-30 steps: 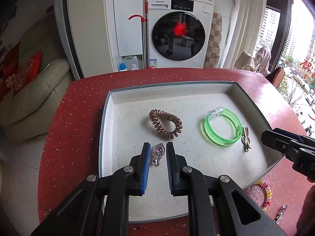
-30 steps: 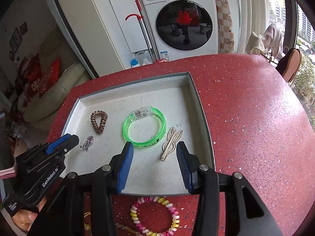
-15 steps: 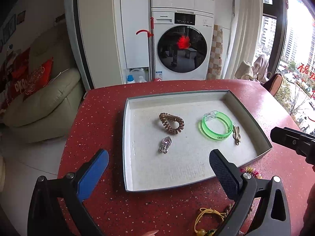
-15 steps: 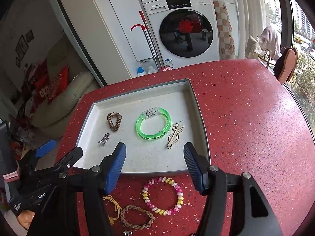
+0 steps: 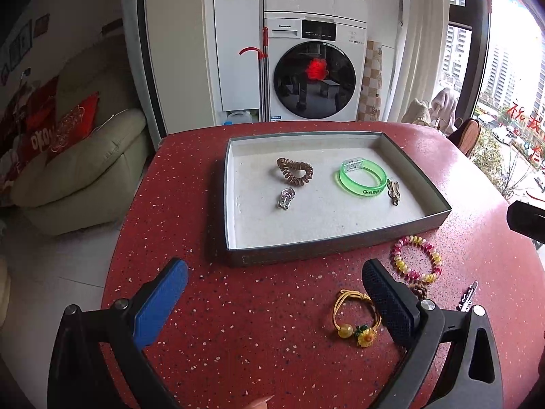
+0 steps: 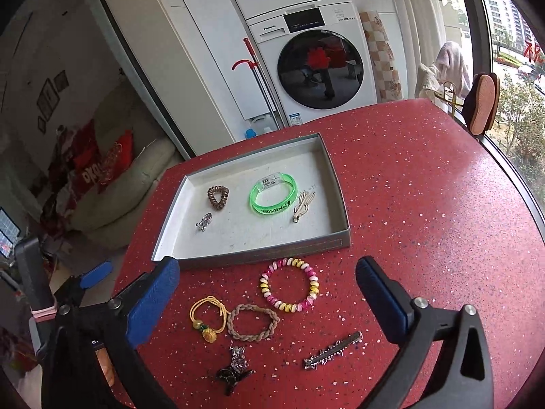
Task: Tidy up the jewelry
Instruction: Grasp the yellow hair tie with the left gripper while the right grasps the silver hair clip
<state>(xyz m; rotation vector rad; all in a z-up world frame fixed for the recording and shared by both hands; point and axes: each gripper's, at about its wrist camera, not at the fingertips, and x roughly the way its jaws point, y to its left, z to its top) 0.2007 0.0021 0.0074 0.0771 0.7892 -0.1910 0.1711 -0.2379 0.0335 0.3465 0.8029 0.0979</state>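
A grey tray [image 5: 340, 247] [image 6: 259, 255] on the red table holds a brown spiral hair tie [image 5: 295, 171], a silver pendant [image 5: 285, 198], a green bangle [image 5: 362, 177] and a wooden clip [image 5: 394, 191]. In front of the tray lie a pink-and-yellow bead bracelet [image 6: 289, 284], a yellow cord tie [image 6: 207, 317], a braided bracelet [image 6: 252, 322], a dark pendant [image 6: 235, 366] and a silver hair clip [image 6: 332, 351]. My left gripper [image 5: 272, 269] hangs open and empty over bare table. The right gripper [image 6: 267, 266] is above the bead bracelet, its jaws opening with nothing gripped.
The red speckled table [image 6: 425, 204] curves away at right toward a window. A washing machine [image 5: 315, 78] stands behind it and a cream sofa [image 5: 78, 170] to the left. The right gripper's tip [image 5: 526, 220] shows at the left view's right edge.
Both grippers drew back from the tray toward the table's near side and spread their jaws. The silver pendant and the wooden clip stayed in the tray. Loose jewelry in front came into view.
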